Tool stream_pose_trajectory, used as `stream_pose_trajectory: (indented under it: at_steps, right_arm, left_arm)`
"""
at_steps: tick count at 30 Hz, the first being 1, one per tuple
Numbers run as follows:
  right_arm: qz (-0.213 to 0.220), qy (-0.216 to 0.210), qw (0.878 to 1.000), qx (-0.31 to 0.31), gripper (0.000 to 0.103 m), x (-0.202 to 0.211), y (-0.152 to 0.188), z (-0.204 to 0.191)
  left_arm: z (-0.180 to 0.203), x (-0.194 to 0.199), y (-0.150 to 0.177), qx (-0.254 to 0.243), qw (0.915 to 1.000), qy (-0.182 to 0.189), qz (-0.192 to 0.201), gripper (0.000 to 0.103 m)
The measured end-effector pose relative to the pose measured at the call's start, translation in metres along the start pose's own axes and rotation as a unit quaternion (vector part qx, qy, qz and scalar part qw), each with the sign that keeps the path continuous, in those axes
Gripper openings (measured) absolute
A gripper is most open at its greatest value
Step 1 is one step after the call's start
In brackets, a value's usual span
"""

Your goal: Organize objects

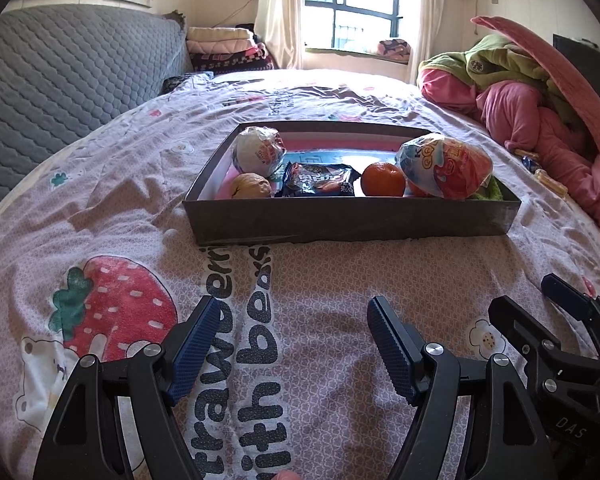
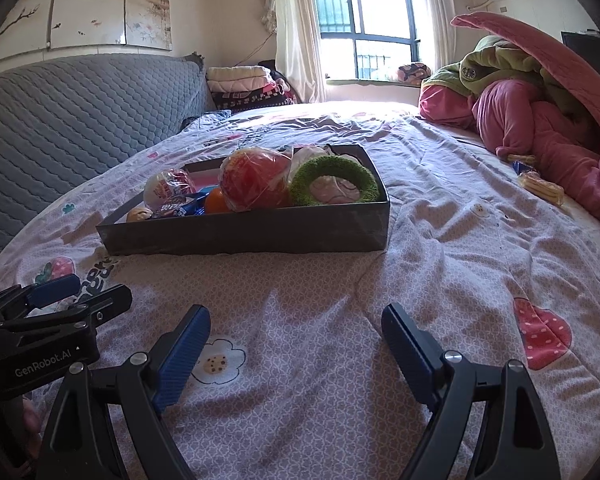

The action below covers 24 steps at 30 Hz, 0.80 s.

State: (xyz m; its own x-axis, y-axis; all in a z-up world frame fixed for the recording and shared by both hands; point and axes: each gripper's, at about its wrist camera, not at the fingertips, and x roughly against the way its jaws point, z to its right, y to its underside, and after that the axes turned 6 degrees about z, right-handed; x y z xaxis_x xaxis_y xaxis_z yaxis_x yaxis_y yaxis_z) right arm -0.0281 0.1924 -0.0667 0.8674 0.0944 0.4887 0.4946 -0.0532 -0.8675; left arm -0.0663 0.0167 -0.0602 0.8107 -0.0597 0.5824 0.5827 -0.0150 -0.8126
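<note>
Bedroom, sunlit barred window [image 1: 350, 4] at far wall. Bed [image 1: 340, 280] under strawberry-print sheet. Dark shallow box [image 1: 352, 216] mid-bed holding wrapped snacks, orange [image 1: 383, 179], walnut [image 1: 251, 186]. Left tongs [image 1: 290, 344] and right tongs [image 2: 296, 350] apart, empty, near box.

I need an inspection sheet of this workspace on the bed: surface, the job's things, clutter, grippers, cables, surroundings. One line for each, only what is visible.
Surface: printed bedsheet, wrinkled, strawberry and flower pattern.
Job's things: dark box holds a white wrapped ball, a walnut, a dark snack packet, an orange, a red wrapped ball and a green ring.
Clutter: wrapped snacks lying outside the box beside the pink bedding.
Grippers: left gripper open, empty; right gripper open, empty; both short of the box.
Cables: nothing seen.
Surroundings: grey quilted headboard, window, folded blankets.
</note>
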Motion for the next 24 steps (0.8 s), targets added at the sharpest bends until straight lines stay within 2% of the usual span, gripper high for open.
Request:
stream_pose_trajectory:
  at_steps: [24]
  right_arm:
    - [-0.004, -0.015, 1.000, 0.002, 0.087, -0.0041, 0.0054, -0.0009]
  left_arm:
    - [-0.0038, -0.0046, 0.0032, 0.006, 1.0000, 0.000, 0.002, 0.077]
